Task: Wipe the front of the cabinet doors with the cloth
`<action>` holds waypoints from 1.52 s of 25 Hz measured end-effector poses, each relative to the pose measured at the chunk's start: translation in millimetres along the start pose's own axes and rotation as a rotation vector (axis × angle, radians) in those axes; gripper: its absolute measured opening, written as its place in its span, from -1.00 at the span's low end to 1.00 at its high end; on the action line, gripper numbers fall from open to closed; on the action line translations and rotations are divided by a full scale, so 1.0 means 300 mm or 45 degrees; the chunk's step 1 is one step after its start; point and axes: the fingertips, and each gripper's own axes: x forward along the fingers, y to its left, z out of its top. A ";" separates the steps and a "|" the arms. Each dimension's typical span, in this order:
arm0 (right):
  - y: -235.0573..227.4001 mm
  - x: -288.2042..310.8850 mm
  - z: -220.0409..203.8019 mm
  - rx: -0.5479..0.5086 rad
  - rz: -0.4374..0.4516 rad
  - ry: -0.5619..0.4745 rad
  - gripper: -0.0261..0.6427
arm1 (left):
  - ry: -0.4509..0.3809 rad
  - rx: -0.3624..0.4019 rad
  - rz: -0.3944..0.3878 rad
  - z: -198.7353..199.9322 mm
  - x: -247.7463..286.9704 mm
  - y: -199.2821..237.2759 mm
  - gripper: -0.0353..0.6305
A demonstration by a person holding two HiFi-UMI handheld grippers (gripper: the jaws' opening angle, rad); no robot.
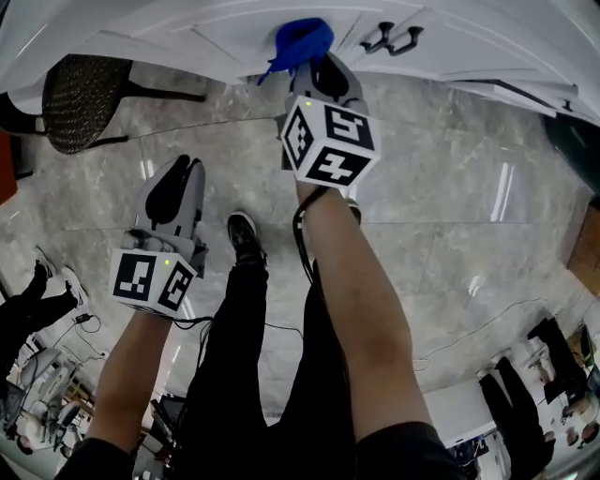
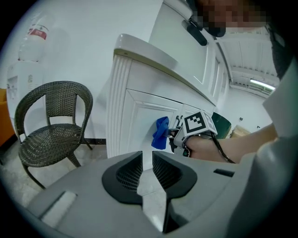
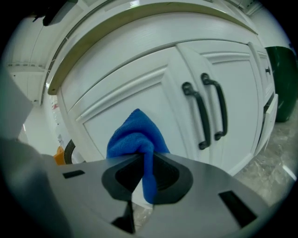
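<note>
The blue cloth (image 1: 302, 42) is bunched between the jaws of my right gripper (image 1: 314, 62), which is shut on it and holds it at the white cabinet door (image 1: 225, 28). In the right gripper view the cloth (image 3: 135, 137) sits against the left door's panel (image 3: 135, 88), left of the two dark handles (image 3: 201, 114). My left gripper (image 1: 185, 162) hangs lower, over the floor and apart from the cabinet, shut with nothing in it. From the left gripper view (image 2: 147, 155) I see the cloth (image 2: 161, 132) on the cabinet's front (image 2: 139, 116).
A dark wicker chair (image 1: 80, 89) stands left of the cabinet. A green bin (image 3: 281, 83) is at the cabinet's right. The person's legs and a shoe (image 1: 246, 239) are below on the marble floor, which has cables across it. Other people stand at the view's lower edges.
</note>
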 end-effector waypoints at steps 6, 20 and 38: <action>0.288 0.073 -0.110 -0.080 0.141 0.040 -0.80 | 0.033 -0.001 0.001 -0.073 -0.087 0.101 -0.69; 0.169 0.151 -0.268 -0.015 0.136 0.107 -0.79 | 0.106 0.003 0.012 -0.215 -0.069 0.079 -0.69; -0.405 -0.018 -0.150 0.019 -0.077 0.043 -0.79 | 0.119 -0.013 -0.093 -0.239 0.163 -0.276 -0.69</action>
